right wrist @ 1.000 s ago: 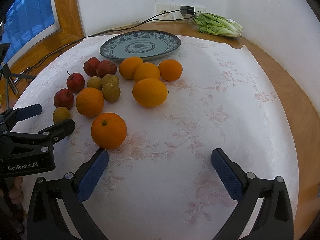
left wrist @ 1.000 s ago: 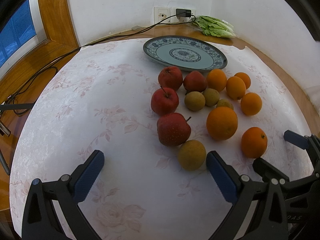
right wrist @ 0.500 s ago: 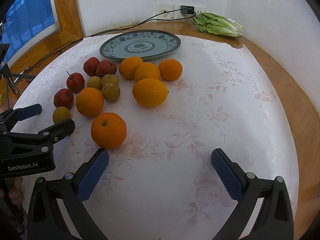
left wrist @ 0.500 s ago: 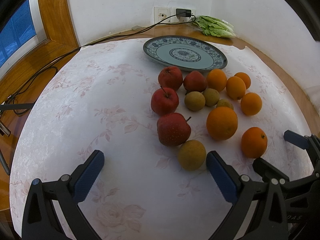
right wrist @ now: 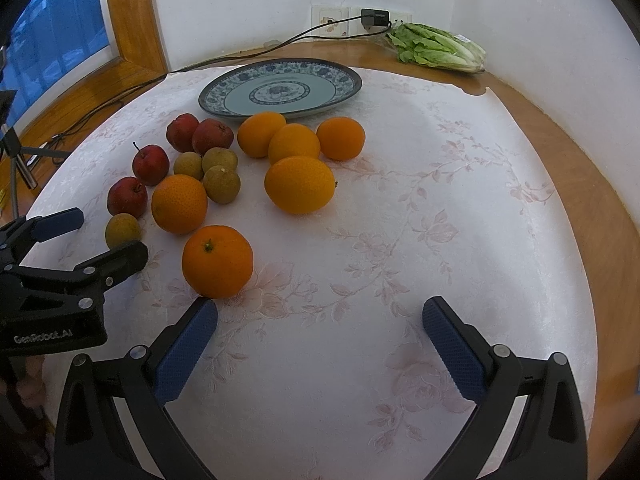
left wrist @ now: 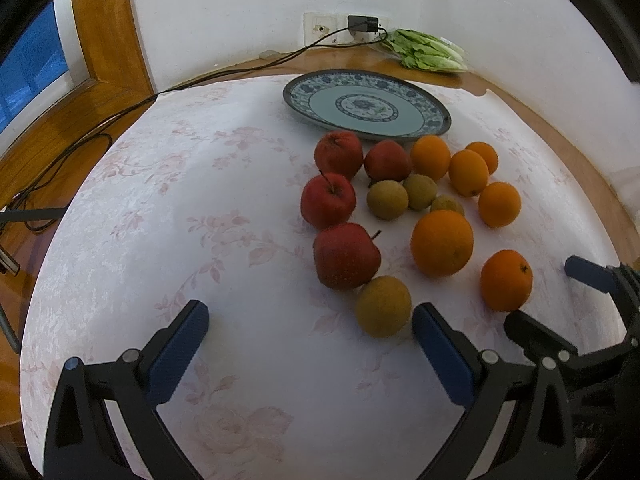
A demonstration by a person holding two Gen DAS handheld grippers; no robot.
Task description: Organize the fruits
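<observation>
Nothing shifted since 1 second ago.

Left wrist view: left gripper [left wrist: 306, 330] spread wide, empty, low before the plate [left wrist: 438, 126]; 4 apples [left wrist: 346, 255], brown fruits [left wrist: 383, 306], 6 oranges [left wrist: 442, 242] loose on the cloth in front of the plate. Sorting probably not begun; next, closing on 1 fruit.

Right wrist view: right gripper [right wrist: 320, 344] spread, empty, nearest orange [right wrist: 217, 262] just beyond its left finger. Shown only here: the left gripper's label.
</observation>
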